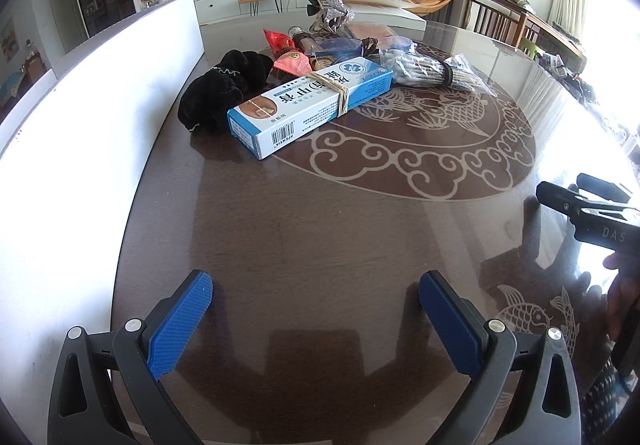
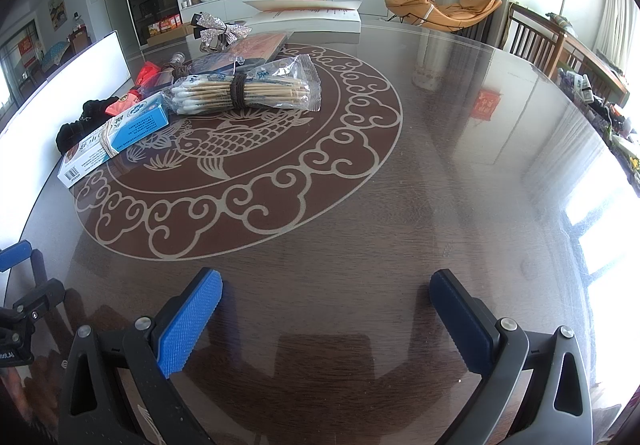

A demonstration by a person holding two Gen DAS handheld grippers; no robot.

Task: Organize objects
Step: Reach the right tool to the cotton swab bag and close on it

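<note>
My left gripper (image 1: 316,317) and right gripper (image 2: 326,319) hover over the glass-topped table (image 2: 440,165), both with jaws wide apart and empty. Well ahead lies the clutter: a blue-and-white box (image 1: 308,105) bound with rubber bands, a black fabric bundle (image 1: 224,89) touching it, and a bag of cotton swabs (image 2: 244,89) just beside the box.
</note>
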